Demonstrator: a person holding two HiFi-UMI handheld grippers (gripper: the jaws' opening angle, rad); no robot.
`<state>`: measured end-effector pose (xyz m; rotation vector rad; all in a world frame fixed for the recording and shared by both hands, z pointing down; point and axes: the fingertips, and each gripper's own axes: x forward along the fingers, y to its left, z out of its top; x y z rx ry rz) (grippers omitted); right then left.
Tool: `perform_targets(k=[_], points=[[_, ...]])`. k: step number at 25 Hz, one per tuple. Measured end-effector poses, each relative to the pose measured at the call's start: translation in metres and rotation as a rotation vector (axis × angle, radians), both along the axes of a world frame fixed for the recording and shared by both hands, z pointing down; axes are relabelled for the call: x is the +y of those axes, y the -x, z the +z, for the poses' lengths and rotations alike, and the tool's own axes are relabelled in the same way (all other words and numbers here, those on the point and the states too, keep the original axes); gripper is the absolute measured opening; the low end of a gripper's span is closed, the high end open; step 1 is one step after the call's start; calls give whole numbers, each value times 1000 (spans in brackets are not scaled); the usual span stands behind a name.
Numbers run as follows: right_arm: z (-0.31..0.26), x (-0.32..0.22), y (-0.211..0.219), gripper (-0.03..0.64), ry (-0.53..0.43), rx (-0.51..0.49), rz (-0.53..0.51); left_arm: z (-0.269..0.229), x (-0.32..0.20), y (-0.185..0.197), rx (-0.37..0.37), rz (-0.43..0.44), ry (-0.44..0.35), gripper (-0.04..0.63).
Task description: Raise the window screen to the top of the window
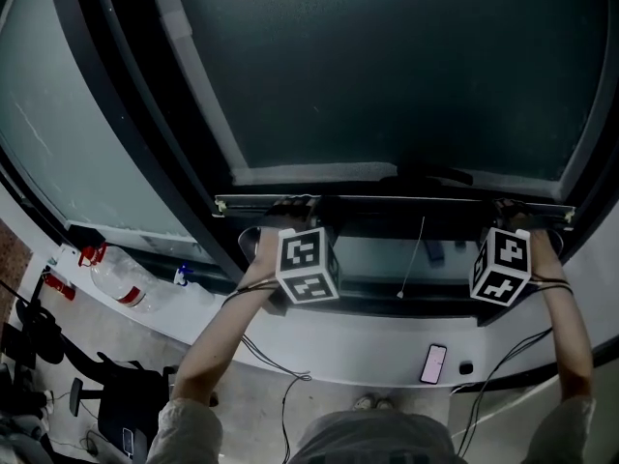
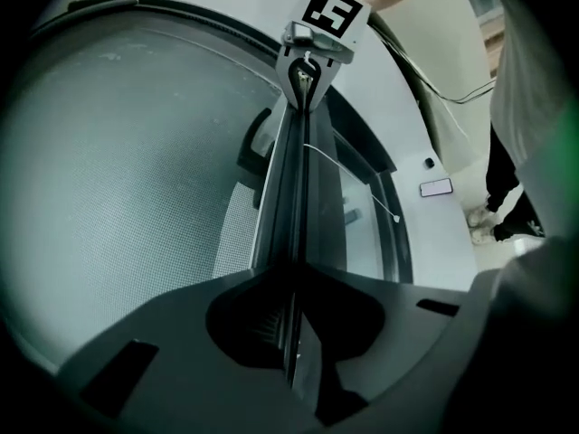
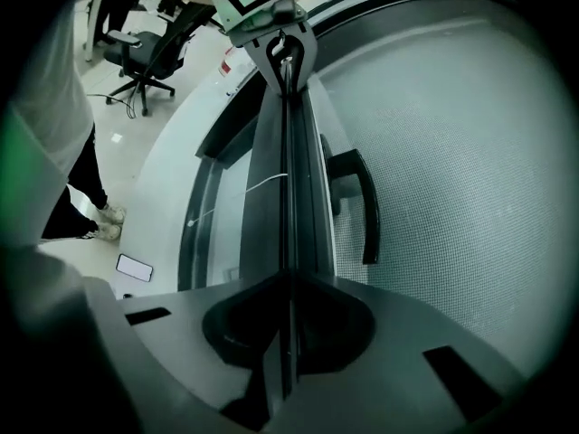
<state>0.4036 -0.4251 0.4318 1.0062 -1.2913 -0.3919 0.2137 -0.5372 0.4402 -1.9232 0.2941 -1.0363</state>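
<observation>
window screen (image 1: 387, 66) status, head view: the mesh covered the upper pane, and its bottom rail (image 1: 406, 201) lay level and low on the window, with only a narrow strip of bare glass (image 1: 377, 259) between it and the sill (image 1: 319, 341). judged from this, the lift was at an early stage and nearly the whole travel to the top of the window was left. the left gripper (image 1: 290, 207) held the rail near its left end and the right gripper (image 1: 513, 209) near its right end. count: one screen, one rail, two grippers, two marker cubes, one pull cord (image 1: 414, 254) hanging between the grippers, one phone (image 1: 434, 362) on the sill.

left gripper view: the jaws of the left gripper (image 2: 294, 333) were clamped on the rail edge, with no gap visible. the rail ran away to the right gripper (image 2: 306, 75) at the far end. mesh lay on the left of the rail, glass on the right. one window handle (image 2: 253, 152) showed beside the rail.

right gripper view: the jaws of the right gripper (image 3: 288, 333) were likewise closed on the rail, with the left gripper (image 3: 285, 66) on its far end. the same single handle, cord and phone appeared, plus one office chair (image 3: 145, 52) on the floor beyond.
</observation>
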Motion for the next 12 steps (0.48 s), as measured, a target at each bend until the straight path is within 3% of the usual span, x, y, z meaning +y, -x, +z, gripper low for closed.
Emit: perform_targets(k=[3,8,12], points=[[3,-4,2,23,29,50,20,1,-1,2,-50,-20,20,38],[5,-3,1,23,122,21,45,6,2,-2,-163,-9,5,28],[4,-4,1,22,229,-35,28,6,-1,-4,-212,21,98,23]])
